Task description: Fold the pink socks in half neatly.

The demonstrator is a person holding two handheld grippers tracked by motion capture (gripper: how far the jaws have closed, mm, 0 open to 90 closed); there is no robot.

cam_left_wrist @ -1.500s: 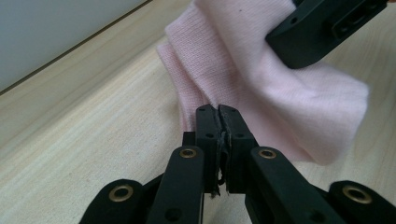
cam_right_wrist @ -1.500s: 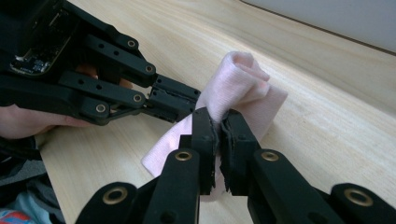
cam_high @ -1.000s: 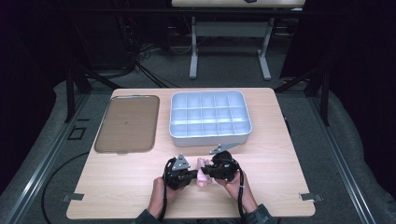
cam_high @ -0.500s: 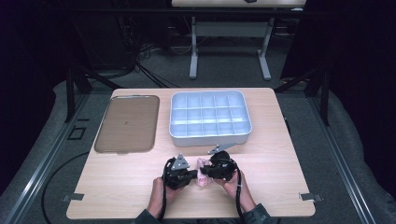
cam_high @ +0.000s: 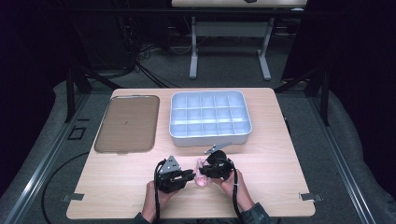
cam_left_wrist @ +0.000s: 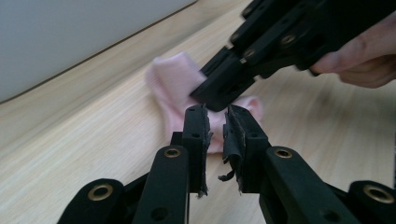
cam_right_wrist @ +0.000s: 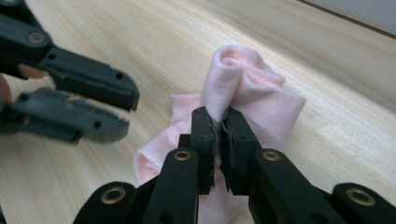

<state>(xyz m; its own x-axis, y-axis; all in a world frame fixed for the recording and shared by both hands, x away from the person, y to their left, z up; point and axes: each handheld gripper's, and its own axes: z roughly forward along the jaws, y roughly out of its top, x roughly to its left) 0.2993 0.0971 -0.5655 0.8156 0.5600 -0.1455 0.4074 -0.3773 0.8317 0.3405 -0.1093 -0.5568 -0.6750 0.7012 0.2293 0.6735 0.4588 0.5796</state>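
Sock point(cam_high: 201, 173), pink and bunched, lies on the table point(cam_high: 280, 186) near its front edge, between the two grippers and a little below the compartment box point(cam_high: 210, 116).

At 9 o'clock from the sock sits the left gripper point(cam_high: 187, 175), pointing toward 3 o'clock. In the left gripper view its jaws have just been opening and stand a narrow gap apart; the sock point(cam_left_wrist: 173, 88) lies just beyond their tips, toward 12 o'clock, and the pads do not press on it. The right gripper point(cam_left_wrist: 219, 95) comes in there from 2 o'clock, its tips down on the cloth.

At 3 o'clock from the sock sits the right gripper point(cam_high: 204, 171), pointing toward 9 o'clock. In the right gripper view its jaws are clamped on a fold of the sock point(cam_right_wrist: 252, 98), which rises as a rolled hump just past the tips, at 12 o'clock; the rest of the cloth spreads under the jaws toward 7 o'clock. The left gripper point(cam_right_wrist: 123, 112) shows at 10 o'clock, slightly parted and clear of the cloth.

A flat brown tray point(cam_high: 126, 122) lies at 10 o'clock from the sock, well apart, left of the box.
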